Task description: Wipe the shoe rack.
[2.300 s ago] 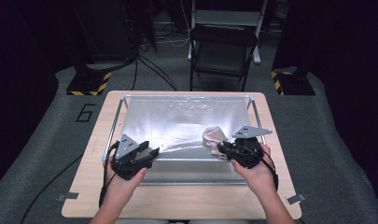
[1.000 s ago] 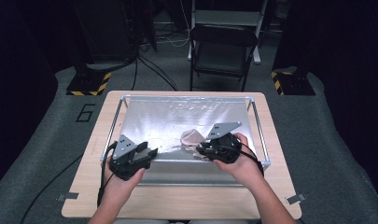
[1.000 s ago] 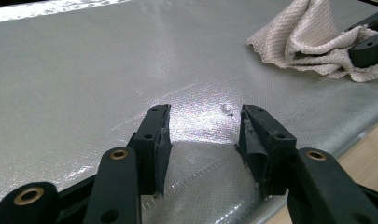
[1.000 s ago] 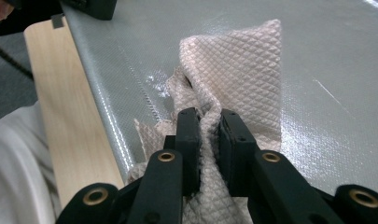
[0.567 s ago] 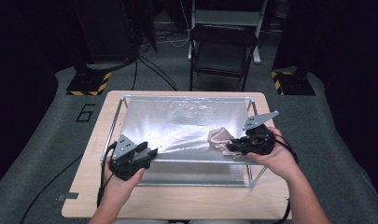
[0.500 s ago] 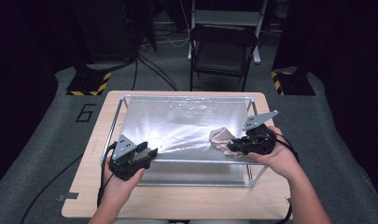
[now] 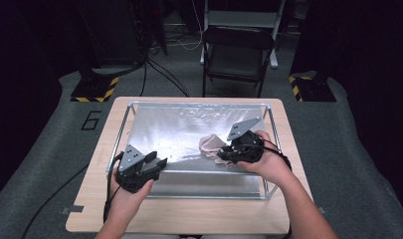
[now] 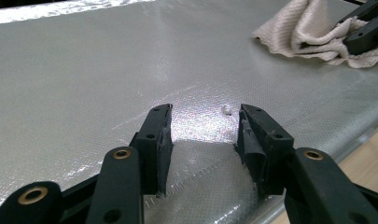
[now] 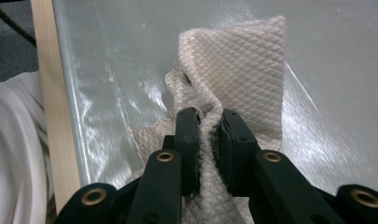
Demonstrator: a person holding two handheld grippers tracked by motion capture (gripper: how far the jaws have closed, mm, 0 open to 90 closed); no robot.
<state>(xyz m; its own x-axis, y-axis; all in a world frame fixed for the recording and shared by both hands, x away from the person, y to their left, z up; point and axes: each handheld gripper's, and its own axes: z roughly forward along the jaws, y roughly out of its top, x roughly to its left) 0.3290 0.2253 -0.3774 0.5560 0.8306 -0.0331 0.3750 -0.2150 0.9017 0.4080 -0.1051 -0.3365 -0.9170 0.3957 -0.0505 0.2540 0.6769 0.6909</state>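
Observation:
A beige waffle-weave cloth lies bunched on the silvery sheet inside a metal-framed tray. My right gripper is shut on the cloth's near fold. In the right gripper view the pads pinch the cloth at the right gripper. My left gripper rests at the tray's front left edge. In the left gripper view, the left gripper stands open over the sheet with nothing between its pads. The cloth and the right gripper show at the upper right there.
The tray's thin metal frame stands on a wooden table. A small white speck lies on the sheet just ahead of the left jaws. A black folding chair stands beyond the table.
The right gripper has dragged the cloth to the right side of the sheet and then back toward the middle. The left gripper has stayed in place.

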